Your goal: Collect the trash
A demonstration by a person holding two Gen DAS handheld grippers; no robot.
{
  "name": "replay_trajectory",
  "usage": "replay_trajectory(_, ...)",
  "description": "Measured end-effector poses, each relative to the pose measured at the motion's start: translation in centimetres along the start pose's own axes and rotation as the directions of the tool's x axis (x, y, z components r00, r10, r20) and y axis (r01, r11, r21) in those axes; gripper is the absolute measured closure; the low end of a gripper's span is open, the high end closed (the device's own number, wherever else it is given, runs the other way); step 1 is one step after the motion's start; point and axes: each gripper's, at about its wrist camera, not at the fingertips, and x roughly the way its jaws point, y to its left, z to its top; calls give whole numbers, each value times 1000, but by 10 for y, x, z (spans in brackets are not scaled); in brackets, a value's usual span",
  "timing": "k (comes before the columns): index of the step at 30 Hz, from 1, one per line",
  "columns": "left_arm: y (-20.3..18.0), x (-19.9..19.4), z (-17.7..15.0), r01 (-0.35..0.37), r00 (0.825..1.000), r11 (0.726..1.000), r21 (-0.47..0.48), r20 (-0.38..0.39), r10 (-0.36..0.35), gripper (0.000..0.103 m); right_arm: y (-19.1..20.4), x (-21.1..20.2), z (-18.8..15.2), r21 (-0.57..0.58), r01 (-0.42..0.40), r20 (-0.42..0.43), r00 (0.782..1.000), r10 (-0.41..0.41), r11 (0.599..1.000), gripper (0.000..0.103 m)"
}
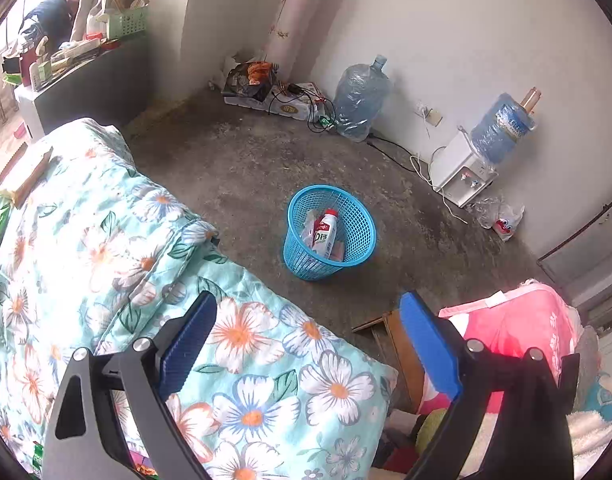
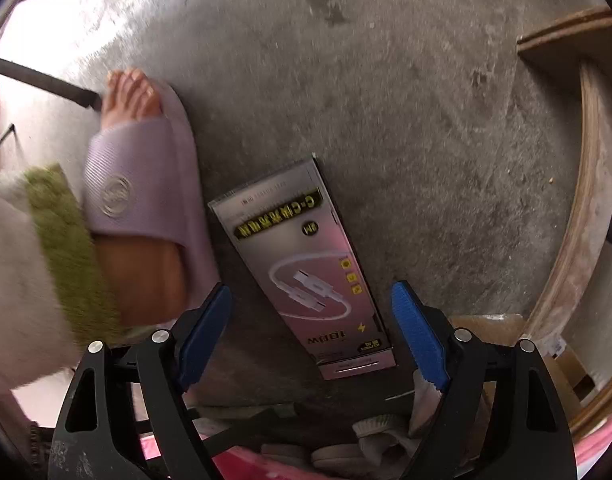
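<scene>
Right gripper point(image 2: 311, 300): jaws spread wide, pointing down at the floor, nothing clasped
Cable box point(image 2: 302, 264): lay flat on the concrete floor point(image 2: 386, 100) between the spread blue fingers, no pad visibly touching it
Foot point(image 2: 138, 184): in a lilac slipper, just beside the box
Left gripper point(image 1: 308, 312): jaws wide apart and empty, above the floral quilt point(image 1: 106, 248)
Blue basket point(image 1: 358, 208): stood on the floor beyond the bed, a bottle point(image 1: 325, 232) and wrappers inside

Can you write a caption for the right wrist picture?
Open blue fingers flank a pink cardboard cable box on grey concrete floor.
</scene>
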Motion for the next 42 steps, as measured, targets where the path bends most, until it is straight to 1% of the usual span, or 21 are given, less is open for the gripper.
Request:
replay_trajectory(1,0,0,0,2,1000,1000,-5,-4,-2,13,1,11,-5,-3,24,-1,1000,-24,1000,24)
replay_trajectory(3,0,1,-1,5,1000,1000,-9,-11,-5,13,-2,30,-15,22,32,-9,999,-31,999,24)
replay_trajectory(6,1,2,-3,-5,1000,1000,-8,-19,5,13,-6,47,-25,38,51,-9,999,-51,998,22)
replay_trajectory(10,5,2,-5,-21,999,1000,-13,-31,21,13,-7,59,-26,1,82,-12,997,-82,997,20)
replay_trajectory(12,8,2,-6,-30,999,999,-21,-37,29,13,-6,63,-24,-6,92,-4,996,-92,996,18)
replay_trajectory(13,9,1,-7,-35,999,999,-24,-39,34,13,-5,64,-21,-10,91,-2,996,-91,996,15)
replay_trajectory(14,10,1,-7,-40,998,999,-26,-41,39,13,-3,66,-20,-16,88,0,996,-88,996,14)
replay_trajectory(17,11,-2,-9,-49,998,999,-22,-44,48,13,6,69,-14,-53,87,1,996,-87,995,13)
replay_trajectory(19,13,-3,-9,-55,997,998,-18,-47,54,13,18,70,-13,-92,106,7,994,-106,990,13)
replay_trajectory(22,13,-5,-7,-58,997,998,-19,-44,57,13,33,68,-19,-143,89,19,996,-87,986,13)
replay_trajectory(24,14,-7,-7,-61,997,998,-22,-38,60,13,41,72,-24,-176,107,18,994,-105,979,13)
replay_trajectory(26,14,-7,-7,-62,997,998,-33,-38,61,13,47,83,-29,-189,135,25,991,-132,973,9)
replay_trajectory(28,13,-7,-8,-65,997,997,-40,-42,63,13,48,88,-30,-180,174,45,985,-169,968,7)
replay_trajectory(30,12,-9,-9,-68,997,997,-34,-46,67,13,49,95,-29,-152,196,49,980,-191,969,7)
replay_trajectory(32,10,-11,-10,-78,996,997,-24,-45,77,13,44,101,-25,-119,204,31,979,-202,972,8)
replay_trajectory(33,9,-12,-10,-81,996,996,-23,-44,80,13,41,103,-23,-103,198,18,980,-197,975,9)
replay_trajectory(34,9,-13,-11,-82,996,996,-24,-44,81,13,33,102,-19,-86,192,2,981,-193,978,11)
replay_trajectory(35,10,-15,-12,-84,996,996,-26,-42,83,13,29,104,-19,-72,182,-6,983,-183,981,15)
replay_trajectory(37,10,-18,-12,-84,996,996,-31,-36,83,13,21,104,-19,-47,165,-15,986,-166,985,18)
replay_trajectory(39,11,-20,-13,-81,996,996,-37,-31,80,13,12,98,-19,-28,143,-12,990,-144,989,19)
replay_trajectory(42,12,-24,-15,-77,997,996,-41,-19,76,13,-11,75,-17,16,117,16,993,-117,993,19)
